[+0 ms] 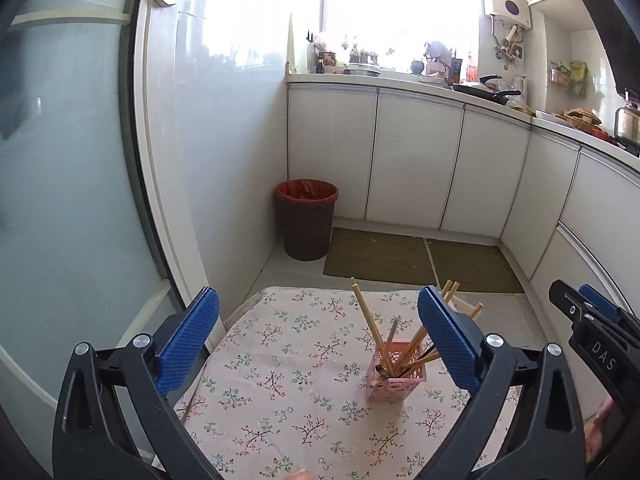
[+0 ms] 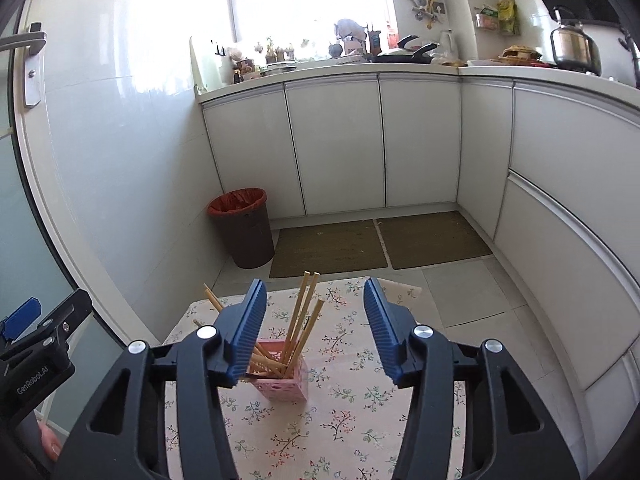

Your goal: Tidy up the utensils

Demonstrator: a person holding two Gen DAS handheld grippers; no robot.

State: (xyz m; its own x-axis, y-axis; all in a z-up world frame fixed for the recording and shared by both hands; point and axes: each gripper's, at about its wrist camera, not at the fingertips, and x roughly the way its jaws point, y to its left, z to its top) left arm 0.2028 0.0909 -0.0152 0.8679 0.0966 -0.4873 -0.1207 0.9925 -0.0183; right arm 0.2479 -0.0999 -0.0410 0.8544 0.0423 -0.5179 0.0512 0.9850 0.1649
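Observation:
A pink lattice holder stands on a floral tablecloth and holds several wooden chopsticks that lean outward. My left gripper is open and empty, above the table, with the holder just inside its right finger. In the right wrist view the holder and chopsticks sit below my open, empty right gripper, near its left finger. The right gripper also shows at the right edge of the left wrist view.
A brown bin with a red liner stands on the floor by the wall. Two green mats lie before white cabinets. The counter holds pans, pots and bottles. A glass door is on the left.

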